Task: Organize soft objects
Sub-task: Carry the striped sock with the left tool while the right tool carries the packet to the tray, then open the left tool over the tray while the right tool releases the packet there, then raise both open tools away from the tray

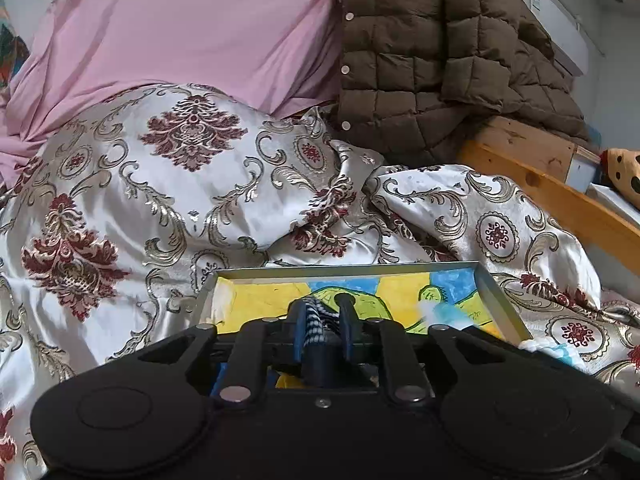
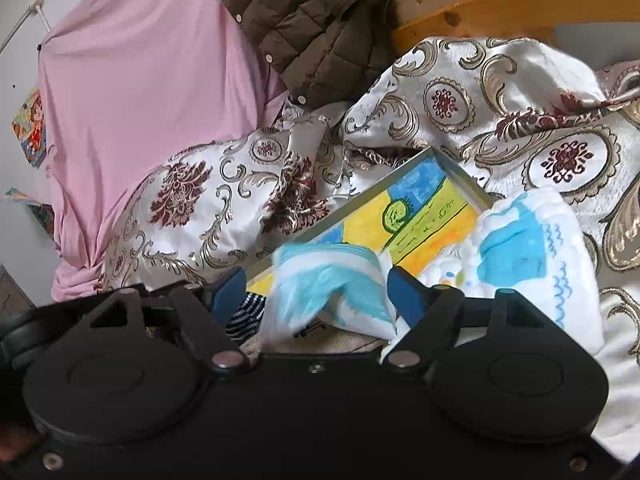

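Note:
My left gripper (image 1: 322,312) is shut on a dark blue and white striped cloth (image 1: 316,320), held over a framed yellow, blue and green painting (image 1: 264,300) lying on the bed. In the right wrist view my right gripper (image 2: 320,280) is open, with a fold of a white and light-blue fluffy towel (image 2: 332,284) lying between its fingers. The rest of that towel (image 2: 532,248) lies to the right on the quilt. The striped cloth (image 2: 248,312) shows beside the right gripper's left finger. The painting (image 2: 424,216) lies just beyond.
A silver quilt with maroon and gold pattern (image 1: 168,184) covers the bed. A pink sheet (image 1: 180,28) hangs behind it. A brown quilted jacket (image 1: 440,52) lies over the wooden bed frame (image 1: 560,196). A spotted soft toy (image 1: 624,176) sits at the far right.

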`<state>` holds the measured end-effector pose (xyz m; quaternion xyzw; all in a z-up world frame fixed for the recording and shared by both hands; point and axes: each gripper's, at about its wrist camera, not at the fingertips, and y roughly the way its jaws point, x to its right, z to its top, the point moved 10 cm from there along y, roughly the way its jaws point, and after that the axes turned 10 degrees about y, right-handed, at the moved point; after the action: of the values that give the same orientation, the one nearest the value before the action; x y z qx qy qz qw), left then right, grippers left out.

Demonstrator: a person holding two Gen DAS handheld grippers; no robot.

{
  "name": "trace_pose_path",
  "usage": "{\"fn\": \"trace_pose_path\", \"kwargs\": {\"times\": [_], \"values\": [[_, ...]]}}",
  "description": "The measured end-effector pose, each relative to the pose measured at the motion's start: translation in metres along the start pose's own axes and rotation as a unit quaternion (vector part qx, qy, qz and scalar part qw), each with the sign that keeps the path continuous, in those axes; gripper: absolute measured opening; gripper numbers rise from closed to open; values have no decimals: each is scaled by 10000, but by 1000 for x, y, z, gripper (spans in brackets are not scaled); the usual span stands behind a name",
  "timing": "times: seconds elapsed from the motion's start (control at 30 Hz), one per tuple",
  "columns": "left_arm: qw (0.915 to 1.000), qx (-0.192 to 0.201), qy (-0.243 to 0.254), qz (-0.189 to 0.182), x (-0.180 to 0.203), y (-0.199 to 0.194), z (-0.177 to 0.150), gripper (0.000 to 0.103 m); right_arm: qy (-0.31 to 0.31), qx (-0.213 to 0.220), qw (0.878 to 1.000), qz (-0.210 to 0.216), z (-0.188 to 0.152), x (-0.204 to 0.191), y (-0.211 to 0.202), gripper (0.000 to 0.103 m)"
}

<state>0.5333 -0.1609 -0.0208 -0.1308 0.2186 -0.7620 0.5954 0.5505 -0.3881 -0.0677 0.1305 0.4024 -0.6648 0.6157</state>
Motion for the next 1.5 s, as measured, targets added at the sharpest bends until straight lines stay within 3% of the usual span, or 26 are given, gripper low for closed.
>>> {"fn": "trace_pose_path", "kwargs": {"times": [0.2, 0.43, 0.6, 0.8, 1.0, 1.33, 1.5], "values": [[10000, 16, -32, 72, -8, -13, -6, 33, 80, 87, 9999, 44, 9, -5, -20, 87], [9995, 192, -88, 226, -20, -46, -8, 59, 24, 189, 9998, 109, 18, -13, -48, 101], [9984, 388, -180, 360, -29, -84, -5, 79, -84, 256, 9993, 244, 24, -28, -76, 102], [9971, 585, -208, 431, -39, -138, -7, 93, -464, 264, 9979, 378, 21, -54, -117, 102], [9951, 754, -450, 464, -46, -192, -15, 99, -816, 268, 9956, 367, 7, -76, -165, 102], [9937, 1072, -116, 320, -38, -272, -38, 102, -1407, 271, 9892, 308, -22, -95, -249, 102], [9945, 1014, 50, 264, -40, -301, -66, 102, -1690, 211, 9852, 177, -43, -97, -280, 102]]}}
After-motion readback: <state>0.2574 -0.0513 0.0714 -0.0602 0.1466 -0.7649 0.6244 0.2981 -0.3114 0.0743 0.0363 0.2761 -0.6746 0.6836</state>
